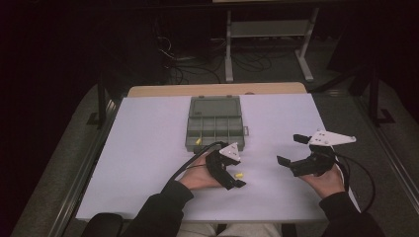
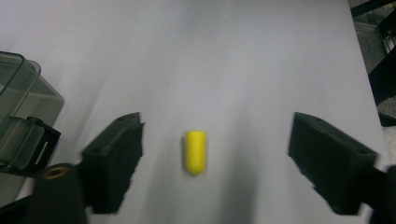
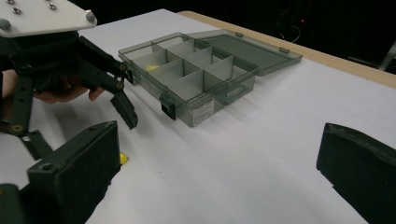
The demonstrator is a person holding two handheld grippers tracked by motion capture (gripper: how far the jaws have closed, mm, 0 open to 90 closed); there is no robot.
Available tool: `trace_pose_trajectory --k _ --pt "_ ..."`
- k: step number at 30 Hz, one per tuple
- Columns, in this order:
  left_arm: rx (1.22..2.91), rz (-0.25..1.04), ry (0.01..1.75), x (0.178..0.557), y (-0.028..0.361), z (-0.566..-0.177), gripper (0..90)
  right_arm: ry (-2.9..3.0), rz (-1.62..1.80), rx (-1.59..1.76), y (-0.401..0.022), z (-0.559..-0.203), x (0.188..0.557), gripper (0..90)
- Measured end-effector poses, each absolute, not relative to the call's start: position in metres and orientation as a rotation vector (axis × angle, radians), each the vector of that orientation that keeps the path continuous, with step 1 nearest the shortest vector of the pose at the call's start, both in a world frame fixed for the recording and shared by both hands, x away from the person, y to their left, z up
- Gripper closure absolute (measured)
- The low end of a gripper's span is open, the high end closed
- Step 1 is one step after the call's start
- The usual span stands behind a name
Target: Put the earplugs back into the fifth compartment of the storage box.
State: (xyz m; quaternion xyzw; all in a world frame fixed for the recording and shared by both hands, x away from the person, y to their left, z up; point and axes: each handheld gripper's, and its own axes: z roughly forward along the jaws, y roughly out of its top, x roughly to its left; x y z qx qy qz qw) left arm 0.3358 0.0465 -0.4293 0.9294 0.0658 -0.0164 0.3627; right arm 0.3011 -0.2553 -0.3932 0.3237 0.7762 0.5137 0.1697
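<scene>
Left gripper view puts a small yellow foam earplug, a short cylinder with one rounded end (image 2: pixel 195 152), in the lower middle of the frame, lying flat on the white table (image 2: pixel 233 56) between the two black jaws of the left gripper (image 2: pixel 233 163); those jaws stand wide apart, well clear of it on both sides, and grip nothing. Its long axis runs straight up and down the frame, along the line of the jaws, and the rounded tip seems to point toward the bottom edge, though the blur makes that uncertain. In the high view the same earplug (image 1: pixel 239 175) sits just below centre, beside the tip of the left gripper (image 1: pixel 232 175), with the translucent grey plastic compartment box (image 1: pixel 216 129), lid thrown open, a little above it in the upper middle; one more yellow piece (image 1: pixel 198 141) lies in a compartment at its lower left corner. I judge the step in hand to be the approach for a pick, with sorting into the box the likely aim. The next move calls for settling the jaws lower around the plug and closing across its narrow width, gently, since foam squashes. The right gripper (image 1: pixel 295 153) hovers at the right of the high view, jaws spread wide and empty.
</scene>
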Motion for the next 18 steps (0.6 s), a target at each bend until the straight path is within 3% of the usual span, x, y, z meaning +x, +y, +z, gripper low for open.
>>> trace_pose_trajectory --k 9,13,18 --pt "2.409 -0.011 0.161 0.3382 0.0473 -0.4338 52.3 2.201 1.463 0.917 -0.256 -0.3926 0.3007 0.0" --pt "2.421 -0.02 0.154 0.3398 0.0465 -0.4366 58.8 2.2 1.465 0.918 -0.2561 -0.3926 0.3007 0.0" --pt "2.424 -0.028 0.151 0.3414 0.0464 -0.4381 76.3 2.201 1.465 0.917 -0.2562 -0.3924 0.3007 0.0"
